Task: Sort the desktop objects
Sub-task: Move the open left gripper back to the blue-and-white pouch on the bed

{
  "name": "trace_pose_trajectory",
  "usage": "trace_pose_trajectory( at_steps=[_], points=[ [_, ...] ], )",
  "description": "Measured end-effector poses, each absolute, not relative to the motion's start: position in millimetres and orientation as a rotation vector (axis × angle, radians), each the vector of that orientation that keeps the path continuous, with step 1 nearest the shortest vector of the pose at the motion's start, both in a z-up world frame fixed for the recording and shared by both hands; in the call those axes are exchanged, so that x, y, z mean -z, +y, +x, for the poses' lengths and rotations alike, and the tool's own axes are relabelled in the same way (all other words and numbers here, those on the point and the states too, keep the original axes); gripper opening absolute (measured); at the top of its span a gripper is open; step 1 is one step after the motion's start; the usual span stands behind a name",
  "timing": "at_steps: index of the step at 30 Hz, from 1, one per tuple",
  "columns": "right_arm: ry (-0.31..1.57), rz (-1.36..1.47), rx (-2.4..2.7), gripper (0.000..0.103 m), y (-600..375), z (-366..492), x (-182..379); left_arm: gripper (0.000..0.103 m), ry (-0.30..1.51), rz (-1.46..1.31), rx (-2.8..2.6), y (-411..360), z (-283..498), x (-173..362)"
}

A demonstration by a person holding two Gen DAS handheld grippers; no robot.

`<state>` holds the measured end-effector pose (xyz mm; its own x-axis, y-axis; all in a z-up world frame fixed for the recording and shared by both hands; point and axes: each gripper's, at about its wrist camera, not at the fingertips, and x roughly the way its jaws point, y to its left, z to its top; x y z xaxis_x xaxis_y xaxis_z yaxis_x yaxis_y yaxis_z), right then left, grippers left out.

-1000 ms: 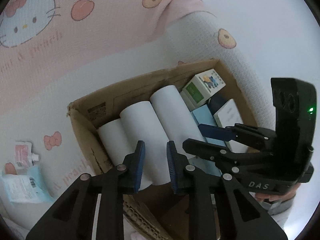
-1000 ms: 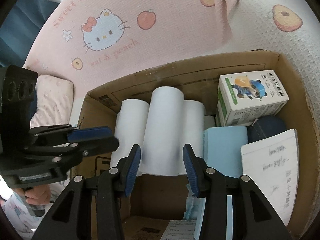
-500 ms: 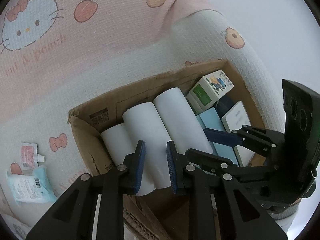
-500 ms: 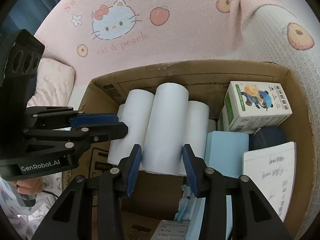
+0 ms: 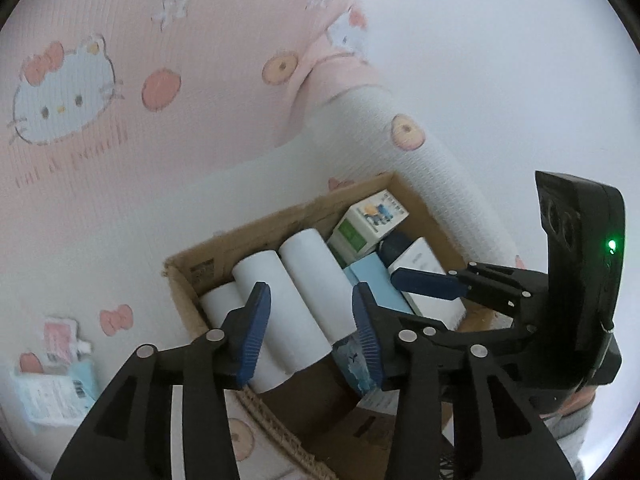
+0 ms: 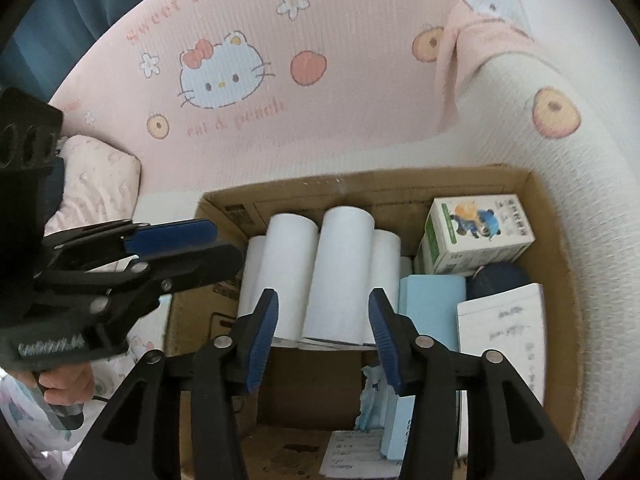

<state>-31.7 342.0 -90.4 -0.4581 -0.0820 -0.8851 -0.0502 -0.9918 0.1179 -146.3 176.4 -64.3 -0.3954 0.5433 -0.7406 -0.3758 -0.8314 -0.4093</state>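
Observation:
A cardboard box [image 6: 556, 264] [image 5: 280, 216] sits on the pink blanket. It holds white paper rolls [image 6: 340, 276] [image 5: 308, 284], a green-and-white carton [image 6: 476, 236] [image 5: 372, 224], a light blue pack [image 6: 432, 304], a dark blue round thing [image 6: 500, 280] and a white notebook [image 6: 504, 344]. My left gripper [image 5: 308, 336] is open and empty above the box's left side. My right gripper [image 6: 324, 340] is open and empty above the box's middle. Each gripper shows in the other's view: the right in the left wrist view [image 5: 432, 284], the left in the right wrist view [image 6: 176, 244].
The Hello Kitty blanket [image 6: 248, 80] lies behind and around the box. A pink pouch [image 5: 60, 336] and a light blue packet [image 5: 52, 396] lie on the blanket left of the box. A pale pillow [image 6: 96, 176] lies at the far left.
My left gripper's jaws have opened wider. Both grippers have pulled back from the box, so it looks smaller and lower in both views.

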Motion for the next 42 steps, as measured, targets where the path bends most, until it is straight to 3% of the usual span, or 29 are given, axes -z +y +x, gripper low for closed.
trace_pose_trajectory(
  at_steps=[5, 9, 12, 17, 21, 24, 26, 30, 35, 42],
  points=[
    [-0.085, 1.645, 2.709, 0.048, 312.7, -23.1, 74.8, 0.046, -0.216, -1.137, -2.275, 147.9, -118.2, 49.7],
    [0.004, 1.636, 2.709, 0.049, 287.8, -14.0, 66.3, 0.022, -0.194, -1.108, -2.304, 121.1, -100.1, 50.2],
    [0.075, 1.614, 2.717, 0.05, 268.3, -4.6, 60.0, 0.014, -0.206, -1.076, -2.329, 99.6, -86.5, 52.8],
    [0.24, 1.544, 2.791, 0.05, 236.0, 7.5, 49.8, 0.013, -0.274, -1.035, -2.351, 67.3, -63.5, 64.0],
    [0.378, 1.356, 2.886, 0.051, 205.5, 26.4, 40.8, 0.014, -0.184, -1.063, -2.405, 51.3, -51.5, 88.1],
    [0.379, 1.174, 2.938, 0.06, 185.7, 46.2, 40.6, 0.014, -0.187, -1.115, -2.443, 29.6, -45.1, 117.5],
    [0.354, 1.108, 2.94, 0.061, 173.8, 54.7, 46.2, 0.013, -0.244, -1.162, -2.441, 13.8, -42.3, 138.3],
    [0.393, 1.104, 2.903, 0.062, 144.8, 58.8, 64.1, 0.013, -0.361, -1.268, -2.419, -15.0, -42.4, 175.4],
    [0.51, 1.191, 2.843, 0.062, 110.0, 47.8, 92.7, 0.013, -0.289, -1.388, -2.539, -34.1, -51.4, 199.0],
    [0.235, 1.339, 2.769, 0.062, 100.6, 7.8, 132.1, 0.017, -0.398, -1.46, -2.556, -56.2, -65.6, 209.8]
  ],
)
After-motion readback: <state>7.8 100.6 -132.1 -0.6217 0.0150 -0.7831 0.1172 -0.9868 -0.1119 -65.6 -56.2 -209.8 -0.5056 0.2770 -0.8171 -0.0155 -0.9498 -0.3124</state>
